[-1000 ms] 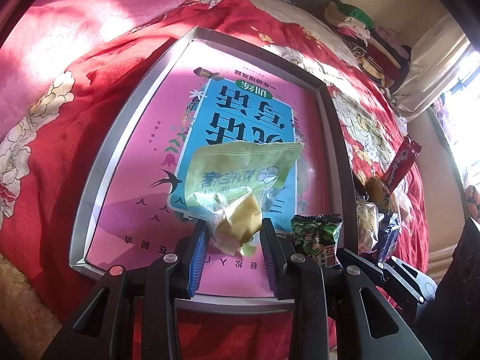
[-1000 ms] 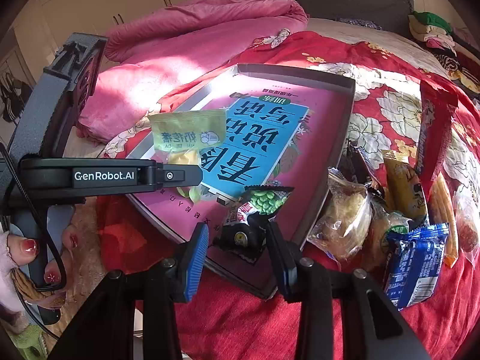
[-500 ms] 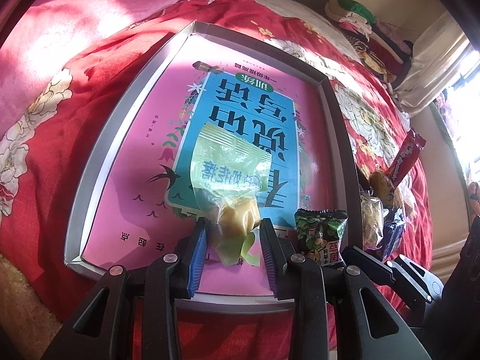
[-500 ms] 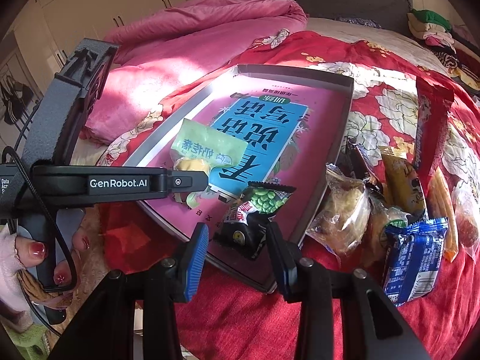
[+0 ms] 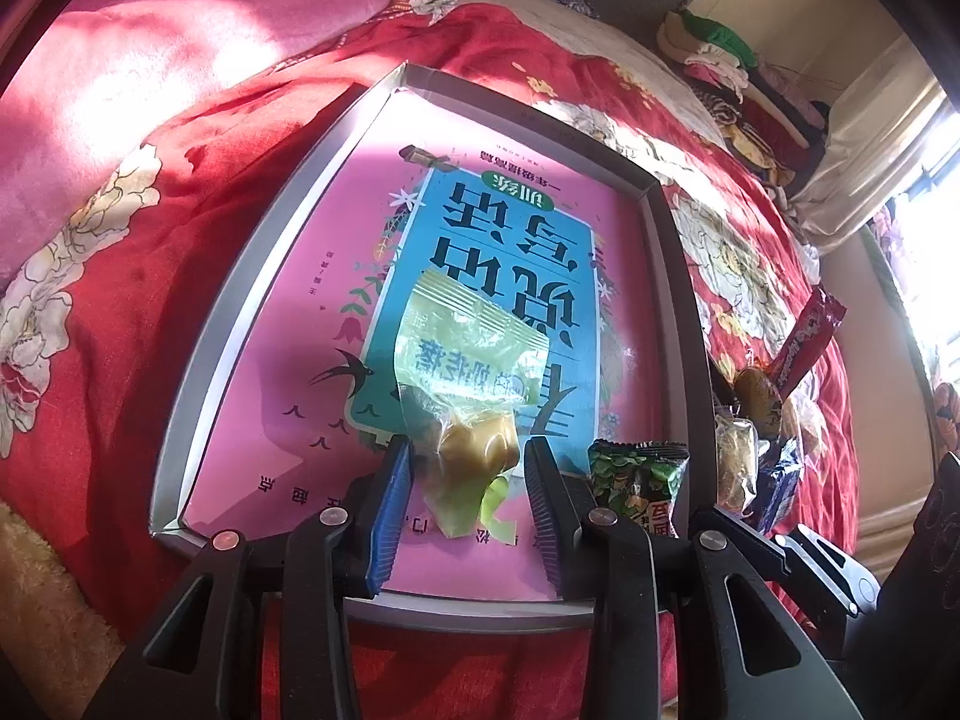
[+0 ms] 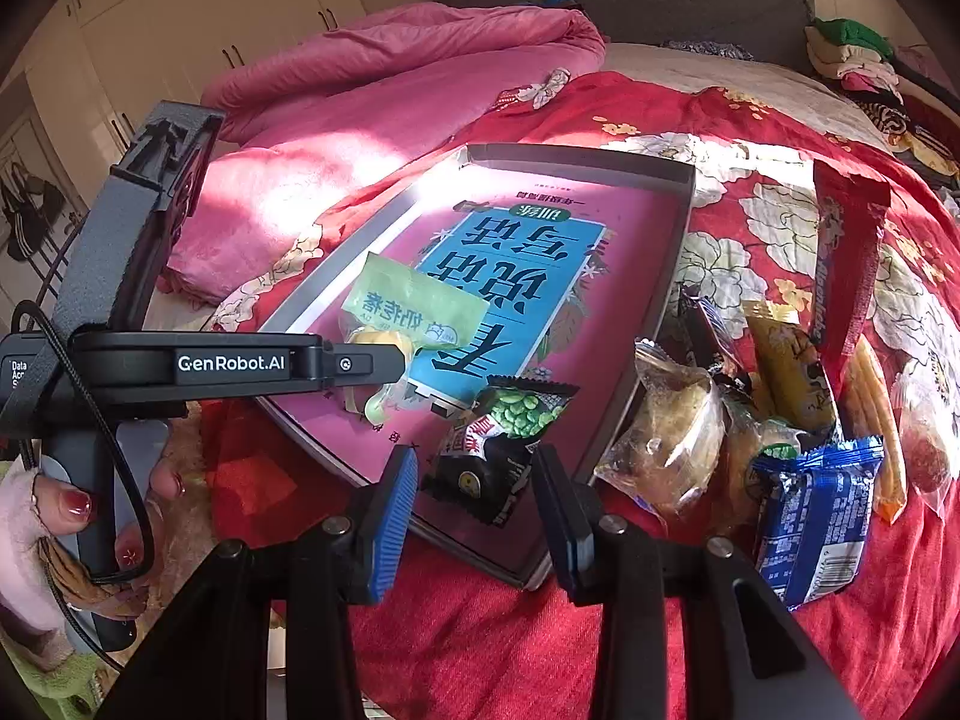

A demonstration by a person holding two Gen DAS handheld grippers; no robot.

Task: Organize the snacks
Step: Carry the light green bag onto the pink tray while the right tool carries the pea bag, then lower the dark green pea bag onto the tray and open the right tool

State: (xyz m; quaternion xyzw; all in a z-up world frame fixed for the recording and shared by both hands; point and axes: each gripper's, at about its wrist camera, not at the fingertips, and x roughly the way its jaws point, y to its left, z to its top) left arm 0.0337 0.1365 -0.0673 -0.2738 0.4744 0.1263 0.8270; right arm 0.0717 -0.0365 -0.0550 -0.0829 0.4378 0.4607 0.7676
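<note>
The left gripper (image 5: 468,480) is opening, releasing the yellow-green snack packet (image 5: 474,372) onto the tray (image 5: 234,324) at lower centre. The right gripper (image 6: 474,492) is pinching the green pea packet (image 6: 504,438); it likely needs setting down alongside.

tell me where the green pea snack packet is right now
The green pea snack packet lies at the tray's near edge, between the right gripper's fingers, right of the yellow-green snack bag and left of the snack pile.
</note>
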